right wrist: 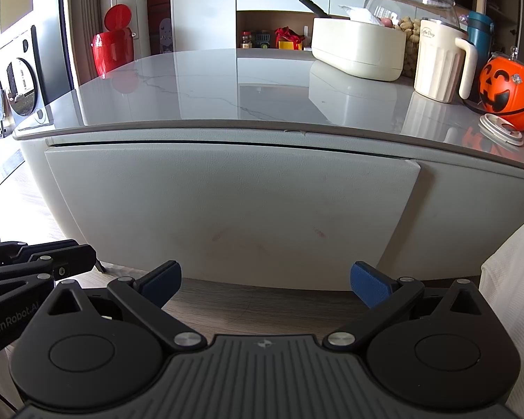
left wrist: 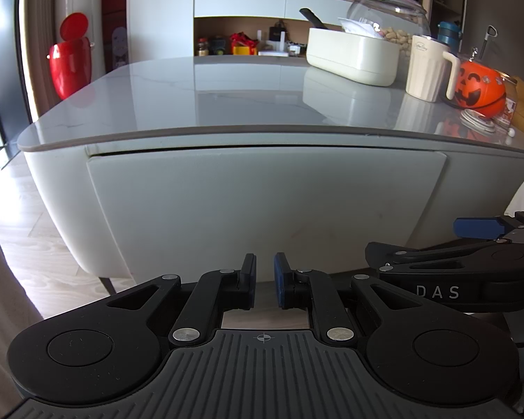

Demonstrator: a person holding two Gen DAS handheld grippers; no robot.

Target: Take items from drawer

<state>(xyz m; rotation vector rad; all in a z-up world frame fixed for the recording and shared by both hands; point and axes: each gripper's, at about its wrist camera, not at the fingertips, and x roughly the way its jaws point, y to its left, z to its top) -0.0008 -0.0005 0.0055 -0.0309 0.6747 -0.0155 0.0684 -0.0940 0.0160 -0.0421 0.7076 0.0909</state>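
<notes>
The drawer front is a pale grey panel under the glossy tabletop, and it sits closed with only a thin dark gap along its top. My left gripper hovers low in front of it, shut with nothing between its blue pads. In the right wrist view the same drawer front fills the middle. My right gripper stands wide open and empty before the panel's lower edge. Neither gripper touches the drawer. Nothing inside the drawer is visible.
On the tabletop at the right stand a white box, a cream jug, an orange pumpkin bucket and a glass peanut jar. A red bin stands on the far left. White fabric lies at the right.
</notes>
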